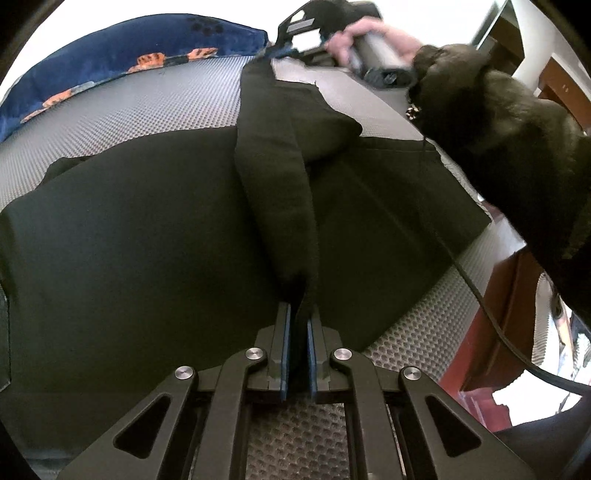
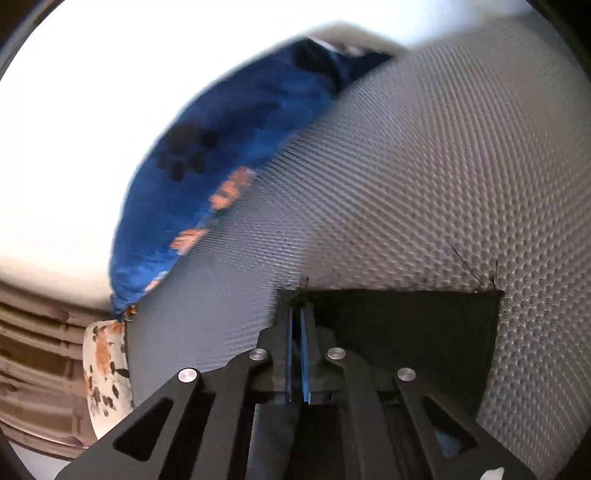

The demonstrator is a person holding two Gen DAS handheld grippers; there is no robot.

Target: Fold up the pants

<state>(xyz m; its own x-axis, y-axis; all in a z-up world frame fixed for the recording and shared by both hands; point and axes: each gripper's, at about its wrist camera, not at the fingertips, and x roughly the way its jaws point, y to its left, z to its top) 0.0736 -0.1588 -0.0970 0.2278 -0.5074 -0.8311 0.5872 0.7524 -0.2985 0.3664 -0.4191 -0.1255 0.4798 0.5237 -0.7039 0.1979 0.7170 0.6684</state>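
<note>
Black pants (image 1: 147, 229) lie spread on a grey textured mat (image 1: 155, 107). My left gripper (image 1: 298, 314) is shut on a fold of the pants, which rises as a taut ridge (image 1: 273, 177) running away toward the far end. The right gripper (image 1: 295, 26) shows there at the top, held in a hand, at the end of that ridge. In the right wrist view my right gripper (image 2: 296, 314) is shut on the corner of a pant-leg hem (image 2: 406, 332), with frayed threads along its edge.
A blue pillow with orange and black prints (image 1: 122, 55) lies along the mat's far edge; it also shows in the right wrist view (image 2: 221, 166). The person's black sleeve (image 1: 517, 147) and a black cable (image 1: 480, 295) are at right, above a red-brown bed frame (image 1: 509, 314).
</note>
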